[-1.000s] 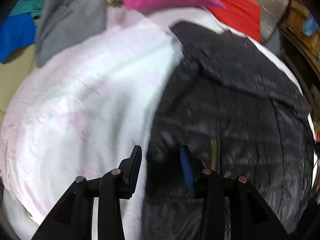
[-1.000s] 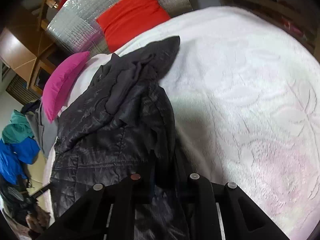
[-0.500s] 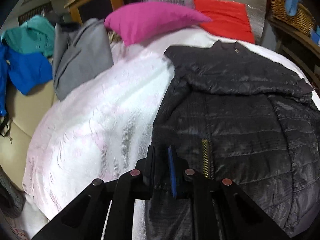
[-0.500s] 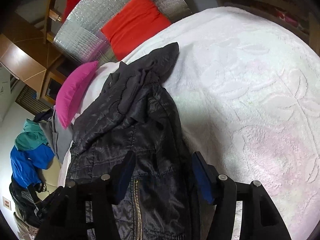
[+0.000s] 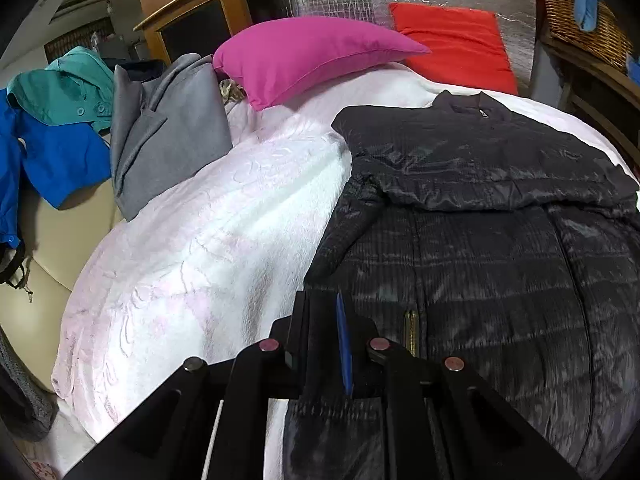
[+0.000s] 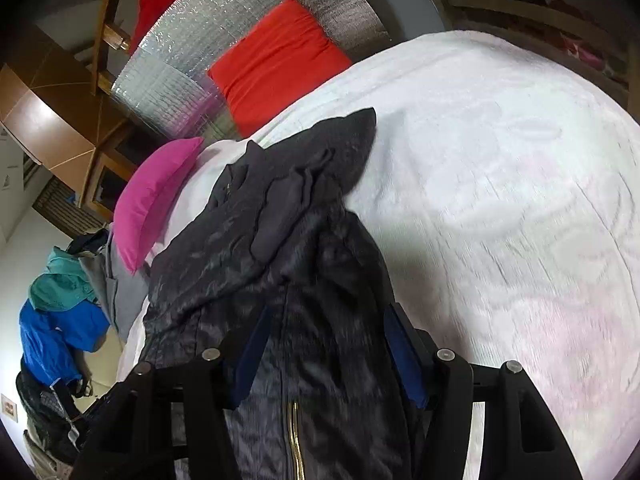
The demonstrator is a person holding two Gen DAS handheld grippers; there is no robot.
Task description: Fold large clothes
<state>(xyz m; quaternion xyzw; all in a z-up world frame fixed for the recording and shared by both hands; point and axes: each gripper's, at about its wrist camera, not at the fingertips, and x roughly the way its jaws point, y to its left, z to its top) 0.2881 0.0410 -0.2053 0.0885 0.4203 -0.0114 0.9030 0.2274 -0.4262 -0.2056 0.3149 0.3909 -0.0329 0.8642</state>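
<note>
I have the black quilted jacket (image 5: 492, 240) lying flat on the white bedspread (image 5: 200, 248), collar toward the pink pillow (image 5: 308, 56) and the red cushion (image 5: 456, 40), with its sleeves folded across the chest. My left claw (image 5: 324, 344) is clenched on the hem at the jacket's left bottom corner, just beside the gold zipper (image 5: 412, 326); I hold it there so that the edge does not slip while the fabric is slippery. My right claw (image 6: 326, 344) is released, the blue pads wide apart on both sides of the lower front of the jacket, and I think it is placed so to take the other part of the hem. With both corners held, I judge the next step is to bring the bottom up toward the collar. The grey coat (image 5: 168, 128) and the blue and teal clothes (image 5: 56, 132) wait at the bed's side, well apart.
</note>
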